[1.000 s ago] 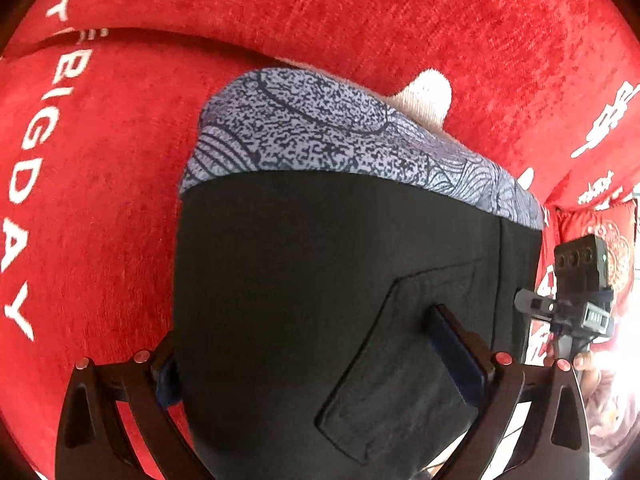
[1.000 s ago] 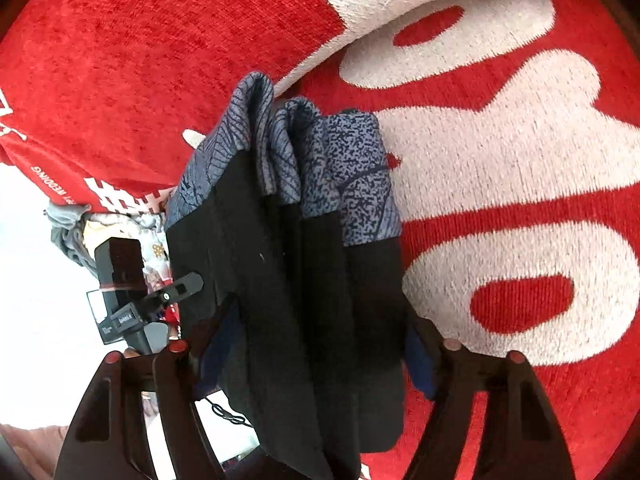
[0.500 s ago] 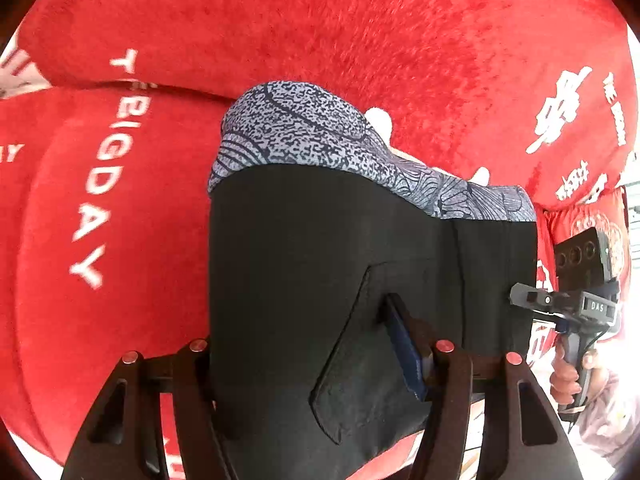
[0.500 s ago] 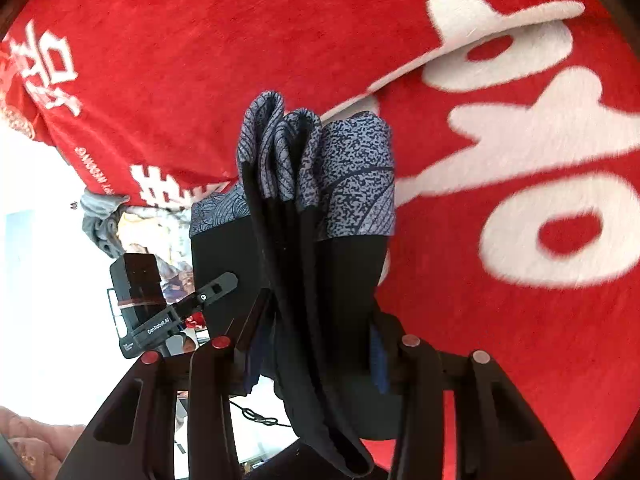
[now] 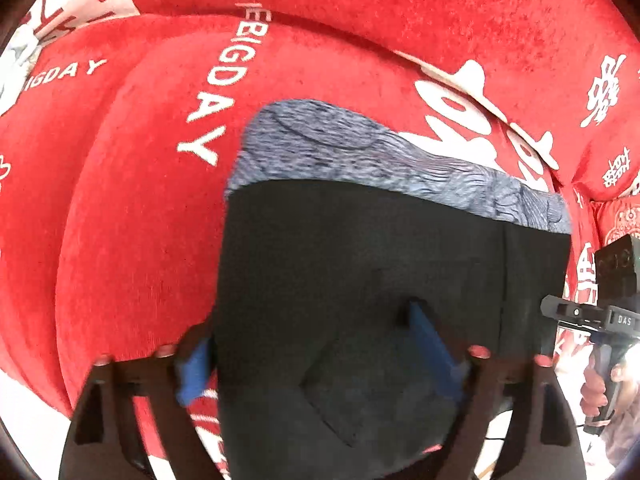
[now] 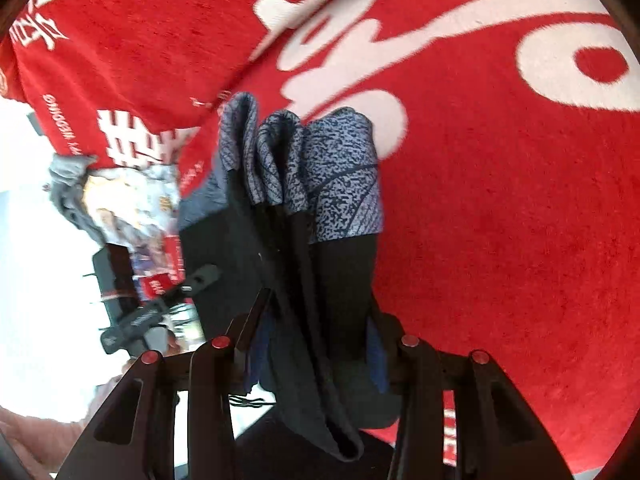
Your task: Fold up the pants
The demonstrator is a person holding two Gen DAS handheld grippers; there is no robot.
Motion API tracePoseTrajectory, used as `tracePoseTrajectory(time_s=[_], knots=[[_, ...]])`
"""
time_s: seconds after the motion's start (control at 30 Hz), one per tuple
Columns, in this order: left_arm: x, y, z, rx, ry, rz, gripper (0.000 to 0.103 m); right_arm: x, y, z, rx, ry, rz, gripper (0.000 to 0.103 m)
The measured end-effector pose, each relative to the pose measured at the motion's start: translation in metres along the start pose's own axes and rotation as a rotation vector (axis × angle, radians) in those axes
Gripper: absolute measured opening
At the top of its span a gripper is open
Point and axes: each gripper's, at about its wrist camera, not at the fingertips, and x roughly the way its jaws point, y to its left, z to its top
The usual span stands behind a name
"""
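The folded pants (image 5: 360, 280) are black with a grey patterned band along the far edge, and hang lifted above the red surface. My left gripper (image 5: 316, 356) is shut on the pants, blue pads either side of the black cloth near a back pocket. In the right wrist view the pants (image 6: 320, 220) show edge-on as several stacked layers. My right gripper (image 6: 316, 344) is shut on those layers. The right gripper also shows at the right edge of the left wrist view (image 5: 612, 312); the left gripper shows at the left of the right wrist view (image 6: 160, 304).
A red plush sofa cover (image 5: 140, 200) with white lettering lies below and behind the pants. It also fills the right wrist view (image 6: 500, 220). A pile of printed and grey cloth (image 6: 120, 196) lies at the left, beside a bright floor area.
Both grippers have lifted and drawn the pants back from the sofa; more of the red cover and its lettering shows. Both grips stay shut on the cloth.
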Motion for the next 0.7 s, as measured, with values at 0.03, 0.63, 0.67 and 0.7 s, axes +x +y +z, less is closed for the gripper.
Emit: tracePoseTrajectory(time_s=[0.03,0.63,0.67,0.7], knots=[[0.002,-0.001,0.000,0.009,-0.001,0.017,0.103,0.001,-0.005,0.000,0.015,-0.005,-0.011,0.052],[-0.075,-0.031,-0.039,0.096,-0.068,0.279,0.103,-0.039,0.075,-0.048,-0.065,-0.118,-0.485,0.091],[-0.081,-0.034,-0.041,0.099,-0.076,0.280,0.103,-0.043,0.085,-0.054,-0.073,-0.138,-0.494,0.092],[-0.089,-0.039,-0.044,0.105,-0.084,0.275,0.103,-0.047,0.094,-0.059,-0.084,-0.160,-0.503,0.097]])
